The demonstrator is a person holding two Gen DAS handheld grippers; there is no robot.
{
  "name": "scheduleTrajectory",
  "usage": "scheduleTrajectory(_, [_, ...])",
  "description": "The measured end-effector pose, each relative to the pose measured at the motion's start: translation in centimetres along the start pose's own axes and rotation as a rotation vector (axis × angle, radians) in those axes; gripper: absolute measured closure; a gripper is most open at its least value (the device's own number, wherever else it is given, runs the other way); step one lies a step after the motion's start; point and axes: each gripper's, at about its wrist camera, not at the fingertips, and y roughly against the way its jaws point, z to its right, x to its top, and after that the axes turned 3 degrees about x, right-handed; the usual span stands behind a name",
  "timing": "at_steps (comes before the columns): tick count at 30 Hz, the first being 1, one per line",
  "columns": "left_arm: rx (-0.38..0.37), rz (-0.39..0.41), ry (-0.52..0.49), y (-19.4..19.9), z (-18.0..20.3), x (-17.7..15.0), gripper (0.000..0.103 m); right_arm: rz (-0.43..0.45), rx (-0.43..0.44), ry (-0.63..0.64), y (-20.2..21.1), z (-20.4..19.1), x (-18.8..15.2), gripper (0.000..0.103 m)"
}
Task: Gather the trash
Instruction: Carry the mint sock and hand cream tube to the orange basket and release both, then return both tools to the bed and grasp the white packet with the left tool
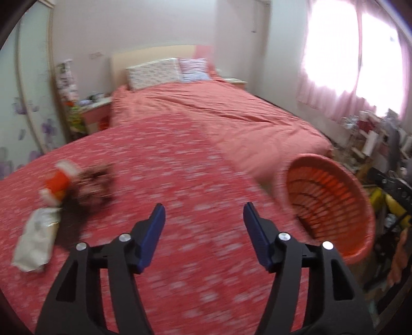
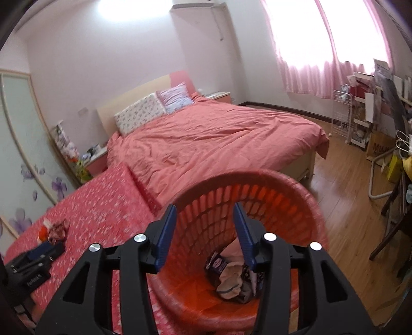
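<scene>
Bedroom, red patterned bedspread (image 1: 180, 167); left tool (image 1: 204, 215) and right tool (image 2: 205, 215) released, empty.

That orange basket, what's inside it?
The orange basket holds crumpled trash at its bottom: a purple wrapper and pale crumpled paper. The right gripper's finger covers part of the pile, and anything underneath is hidden.

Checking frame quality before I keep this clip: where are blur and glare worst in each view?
Left wrist view: heavy motion smear over the patterned bedspread, the wrappers and the orange basket; the window is blown out white. Right wrist view: mostly sharp, only the basket rim smears; window and ceiling light overexposed. Both bend straight lines at the edges.
</scene>
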Motion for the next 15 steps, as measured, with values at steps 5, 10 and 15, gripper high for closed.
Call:
scheduleTrajectory(5, [0.134,0.000,0.062,1.6,-6.6,-2.0,0.030,-0.046,0.042,0.066,-0.1,-3.3,-1.3,0.056])
scheduleTrajectory(10, [0.248,-0.014,0.166,2.8,-13.3,-3.9,0.019,-0.082,0.081,0.141,-0.2,-7.2,-2.7,0.052])
scheduleTrajectory(15, [0.354,-0.031,0.256,3.1,-19.1,-4.8,0.009,-0.127,0.124,0.193,-0.9,-10.7,-3.9,0.051])
